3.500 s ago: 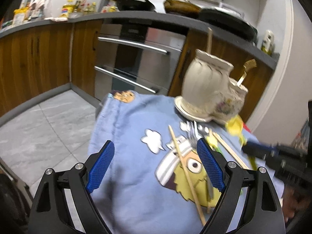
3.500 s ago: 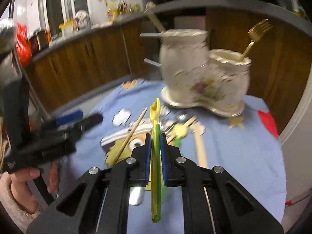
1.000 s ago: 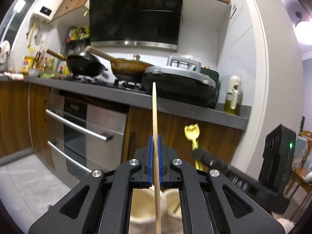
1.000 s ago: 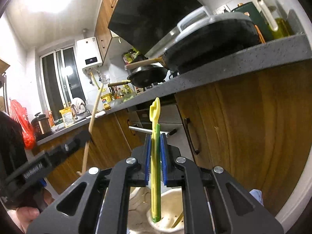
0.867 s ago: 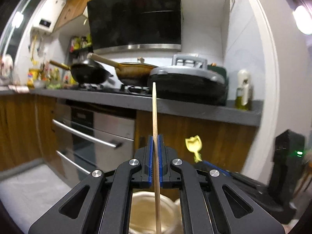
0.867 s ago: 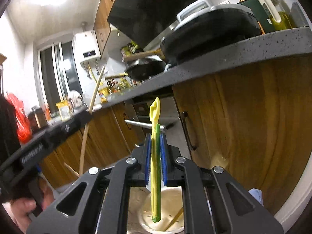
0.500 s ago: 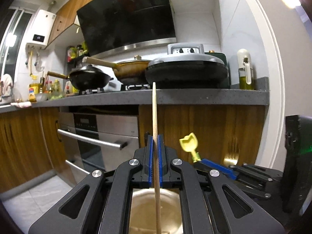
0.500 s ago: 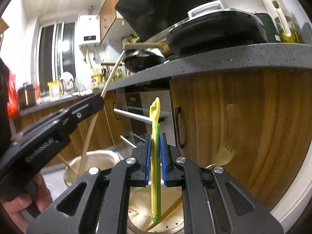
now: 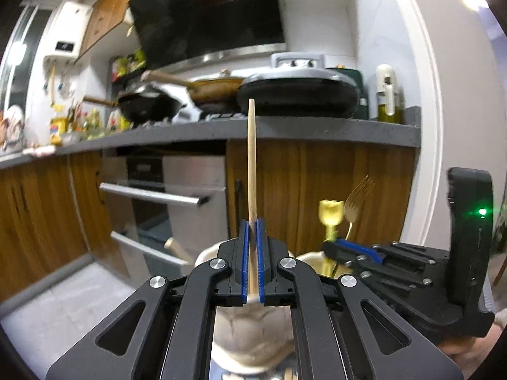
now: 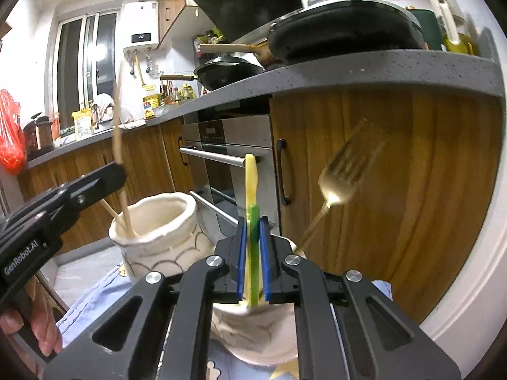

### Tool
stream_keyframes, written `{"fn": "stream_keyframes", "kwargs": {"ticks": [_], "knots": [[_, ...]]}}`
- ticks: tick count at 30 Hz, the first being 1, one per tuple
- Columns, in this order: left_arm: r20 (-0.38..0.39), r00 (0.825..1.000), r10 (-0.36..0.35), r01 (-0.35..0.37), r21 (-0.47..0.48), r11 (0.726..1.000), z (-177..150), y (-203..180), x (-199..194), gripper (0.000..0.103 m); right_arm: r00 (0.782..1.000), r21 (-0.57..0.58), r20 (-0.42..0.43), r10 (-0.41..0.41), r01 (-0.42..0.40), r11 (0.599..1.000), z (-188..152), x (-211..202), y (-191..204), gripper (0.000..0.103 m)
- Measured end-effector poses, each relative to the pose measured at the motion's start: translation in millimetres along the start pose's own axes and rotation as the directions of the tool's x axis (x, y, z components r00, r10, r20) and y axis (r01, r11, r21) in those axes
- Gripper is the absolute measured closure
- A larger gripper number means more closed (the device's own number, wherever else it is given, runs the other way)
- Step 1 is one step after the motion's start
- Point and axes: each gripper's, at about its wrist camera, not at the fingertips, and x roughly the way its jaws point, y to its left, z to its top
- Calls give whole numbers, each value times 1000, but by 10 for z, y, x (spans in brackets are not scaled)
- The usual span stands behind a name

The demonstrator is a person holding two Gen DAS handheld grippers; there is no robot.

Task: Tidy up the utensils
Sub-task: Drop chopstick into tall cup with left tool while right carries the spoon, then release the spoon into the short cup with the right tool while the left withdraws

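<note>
My left gripper is shut on a wooden chopstick held upright, its lower end inside the taller cream ceramic holder. That gripper shows at the left of the right wrist view. My right gripper is shut on a yellow-green plastic utensil, held upright with its lower end in the shorter cream holder just below. A gold fork stands in that shorter holder. The right gripper also shows in the left wrist view.
The holders stand on a blue cartoon cloth. Behind are wooden cabinets, a steel oven and a grey counter with pans. Another chopstick leans in the taller holder.
Both grippers have come down over the holders. The chopstick's lower end now sits in the taller holder and the yellow-green utensil's end in the shorter one.
</note>
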Motion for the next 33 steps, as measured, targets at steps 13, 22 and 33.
{"fn": "stream_keyframes", "kwargs": {"ticks": [13,22,33], "knots": [[-50,999,5,-9,-86,996,-265,103,-176,98,999,21,16,-37,36,999,-126,-216,-32,95],[-57,998,-9,4,-89,996,-273,126,-198,96,1000,6,-12,-26,26,1000,-109,-127,-2,95],[-69,998,-2,-5,-105,994,-253,147,-154,90,999,11,-24,-34,34,999,-121,-92,-42,95]]}}
